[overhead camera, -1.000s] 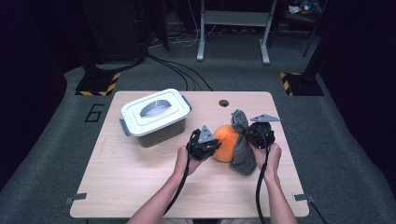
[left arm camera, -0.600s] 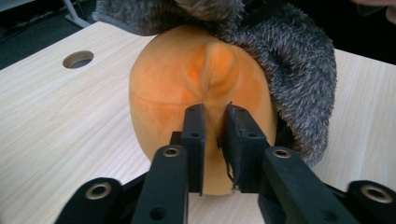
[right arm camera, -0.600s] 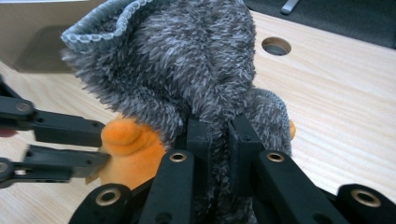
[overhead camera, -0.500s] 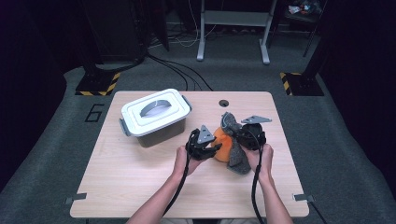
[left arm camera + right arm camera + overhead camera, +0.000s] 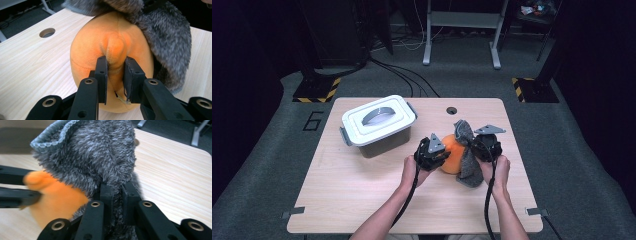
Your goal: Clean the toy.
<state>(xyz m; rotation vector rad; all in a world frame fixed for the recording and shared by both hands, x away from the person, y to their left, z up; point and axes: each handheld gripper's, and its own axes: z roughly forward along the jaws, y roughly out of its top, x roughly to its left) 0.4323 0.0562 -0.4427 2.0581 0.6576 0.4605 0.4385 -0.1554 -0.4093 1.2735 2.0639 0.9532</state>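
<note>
An orange plush ball (image 5: 453, 154) lies right of the table's middle, partly wrapped in a grey furry cover (image 5: 469, 166). My left gripper (image 5: 443, 156) comes at it from the left. In the left gripper view its jaws have just been closing, and the gripper (image 5: 115, 67) now pinches a raised fold of the orange plush (image 5: 112, 42). My right gripper (image 5: 474, 149) holds the other side. The right gripper view has this gripper (image 5: 116, 191) shut on the grey furry cover (image 5: 100, 157), with the orange ball (image 5: 55, 197) at its left.
A white lidded container (image 5: 378, 125) with a grey handle stands at the back left of the wooden table (image 5: 362, 200). A round cable hole (image 5: 451, 110) sits near the far edge. Dark floor, cables and stands lie beyond.
The right gripper has shifted a little to the left with the grey cover, closer against the ball. The left hand has kept its place at the ball.
</note>
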